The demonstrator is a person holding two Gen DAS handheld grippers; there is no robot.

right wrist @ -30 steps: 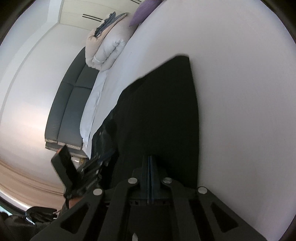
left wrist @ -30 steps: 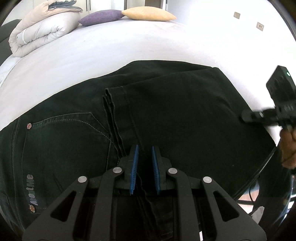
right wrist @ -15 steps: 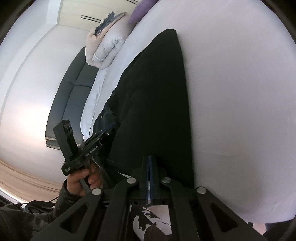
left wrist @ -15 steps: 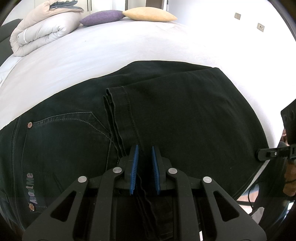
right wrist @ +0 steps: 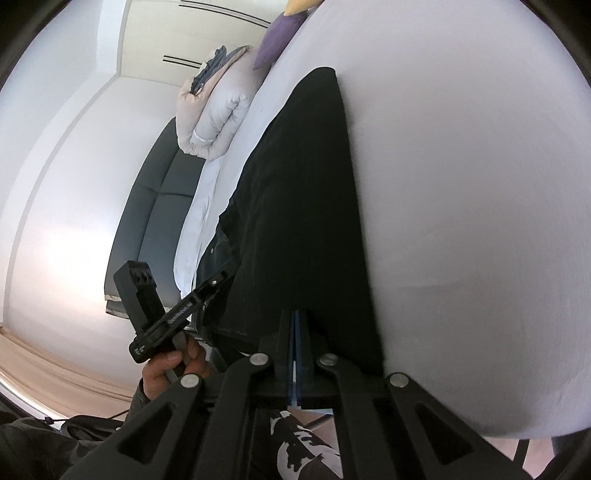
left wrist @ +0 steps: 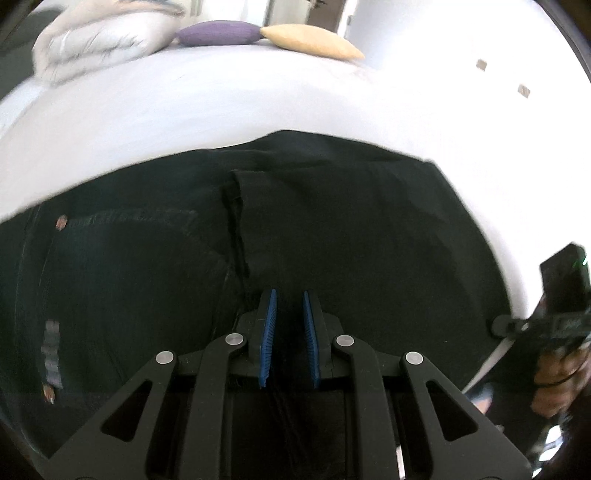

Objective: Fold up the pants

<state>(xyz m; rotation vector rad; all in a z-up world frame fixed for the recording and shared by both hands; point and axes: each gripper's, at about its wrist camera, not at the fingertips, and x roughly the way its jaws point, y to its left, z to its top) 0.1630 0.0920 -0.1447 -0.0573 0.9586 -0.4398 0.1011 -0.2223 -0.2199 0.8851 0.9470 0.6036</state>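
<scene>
Left wrist view, biggest first: white bed [left wrist: 258,107] filling the frame, w/ black pants [left wrist: 369,240] spread across its near edge, 9 to 3 o'clock. Already folded once: leg hems [left wrist: 236,192] lying over the seat area, pocket rivet [left wrist: 61,222] at 9 o'clock. Folded duvet [left wrist: 99,37], purple pillow [left wrist: 218,32] and yellow pillow [left wrist: 314,42] far off at 11–12 o'clock, well apart from pants.

Left gripper [left wrist: 288,306] low centre, blue pads nearly together w/ dark cloth betw. them; looks clenched on a pants edge near the hems, though exact layers hard to tell in the dark blur. Right gripper [right wrist: 295,325], seen in right wrist view, pads pressed flat together at pants' near edge at 6 o'clock; whether any cloth is pinched: cannot tell, fabric too dark. Same tool seen at 3–4 o'clock in left view, hand [left wrist: 557,384] on its handle. Sofa [right wrist: 147,221] beside bed at 9 o'clock in right view.

Step, as a judgement: second fold being set up, both tools at near edge of half-folded pants. Next move likely needs a lift of both ends together, carried over toward 12 o'clock, edges kept level to avoid skewing the stack.
</scene>
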